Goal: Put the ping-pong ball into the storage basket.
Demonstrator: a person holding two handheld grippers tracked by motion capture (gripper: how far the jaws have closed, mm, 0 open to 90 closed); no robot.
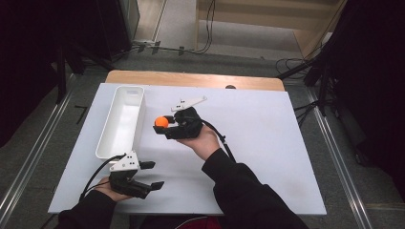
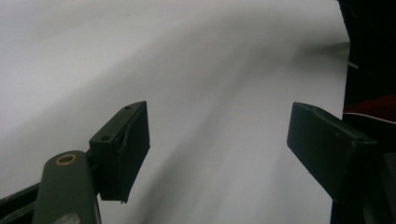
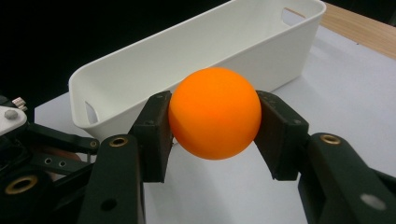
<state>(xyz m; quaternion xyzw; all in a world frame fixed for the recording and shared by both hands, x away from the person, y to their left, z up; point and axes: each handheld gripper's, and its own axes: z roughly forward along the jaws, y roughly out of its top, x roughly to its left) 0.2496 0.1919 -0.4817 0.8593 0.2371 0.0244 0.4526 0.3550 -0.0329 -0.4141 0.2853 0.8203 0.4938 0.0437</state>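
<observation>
Holding a small, smooth orange ball [image 3: 214,119] between the two black jaws of the right gripper [image 1: 168,123], pads pressed against its opposite sides, lifted clear of the white surface [image 1: 267,143]. Hanging just right of the long white plastic bin [image 1: 121,119], near its middle, with the bin's open top visible behind the ball in the right gripper view. Resting low at the near left edge of the surface, the left gripper [image 1: 150,175], jaws spread wide with nothing between them but bare white sheet. Lying well apart from the ball, nearer than the bin's near end.
</observation>
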